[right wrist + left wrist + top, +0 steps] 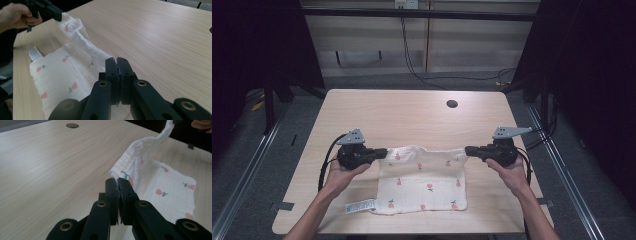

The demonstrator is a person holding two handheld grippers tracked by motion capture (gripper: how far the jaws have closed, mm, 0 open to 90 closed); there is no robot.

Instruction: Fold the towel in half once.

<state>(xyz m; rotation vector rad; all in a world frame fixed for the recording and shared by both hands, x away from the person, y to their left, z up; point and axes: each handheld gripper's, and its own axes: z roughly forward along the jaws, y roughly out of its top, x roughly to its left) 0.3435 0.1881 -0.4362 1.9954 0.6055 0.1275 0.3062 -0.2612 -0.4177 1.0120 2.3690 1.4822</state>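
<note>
A white cloth [424, 181] printed with small red tulips lies on the light wooden table [412, 115], its far edge lifted and stretched between both grippers. My left gripper [384, 151] is shut on the cloth's far left corner [114, 175]. My right gripper [468, 150] is shut on the far right corner [113, 60]. In the left gripper view the cloth [160, 185] runs up to the other gripper at the top right. In the right gripper view the cloth [62, 72] sags from the other gripper [53, 12] at the top left. A label [360, 205] sticks out at the near left corner.
A round cable hole [452, 104] sits in the table's far right part. Black cables trail from both grippers over the table's sides. Metal rails [249, 165] run along the floor on either side. The person's forearms come in from the near edge.
</note>
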